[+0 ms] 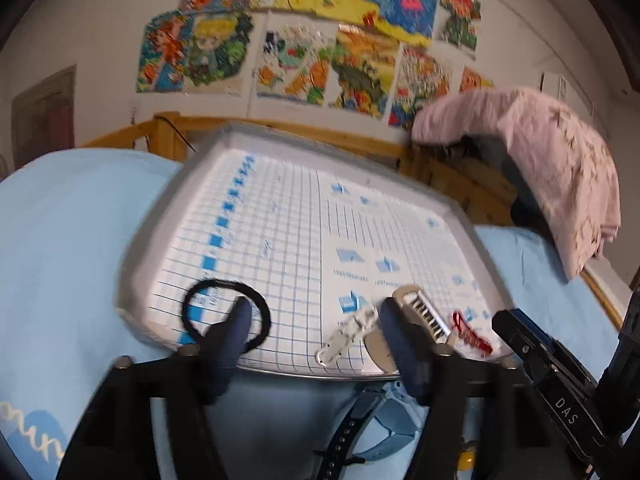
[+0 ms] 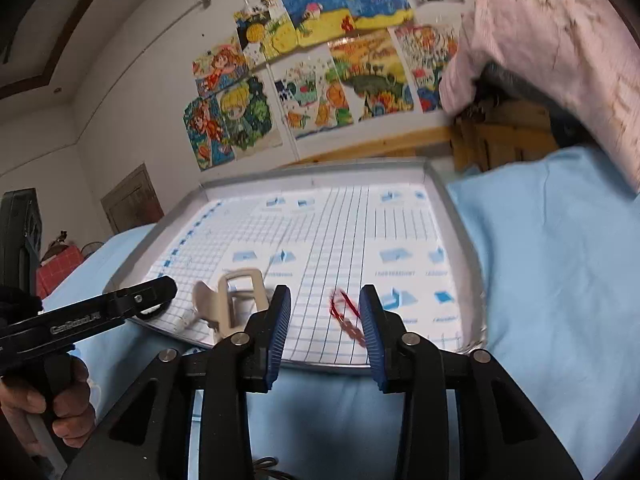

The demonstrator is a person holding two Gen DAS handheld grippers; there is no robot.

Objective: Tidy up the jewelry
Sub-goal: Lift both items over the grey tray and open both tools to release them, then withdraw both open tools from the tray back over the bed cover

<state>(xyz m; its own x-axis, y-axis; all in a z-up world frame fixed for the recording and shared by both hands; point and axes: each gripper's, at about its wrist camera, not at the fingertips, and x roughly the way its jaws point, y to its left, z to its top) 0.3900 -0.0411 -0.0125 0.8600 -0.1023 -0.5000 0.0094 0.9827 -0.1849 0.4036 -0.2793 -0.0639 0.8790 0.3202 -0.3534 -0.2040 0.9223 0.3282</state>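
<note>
I hold a gripper in each hand over a tray (image 1: 160,216) that rests on a blue bed (image 1: 68,220). The tray is lined with gridded paper and carries the jewelry along its near edge. My left gripper (image 1: 316,320) is spread wide and holds nothing; one finger lies over a black hair tie (image 1: 192,292), while a white bracelet (image 1: 348,332) and a beige hair clip (image 1: 424,308) sit near the other. My right gripper (image 2: 325,312) is partly spread, with a red bracelet (image 2: 346,316) lying between its fingers, not pinched. I judge the sorting is just starting: next I must lower and close on one piece. Both grippers point forward and slightly down.
</note>
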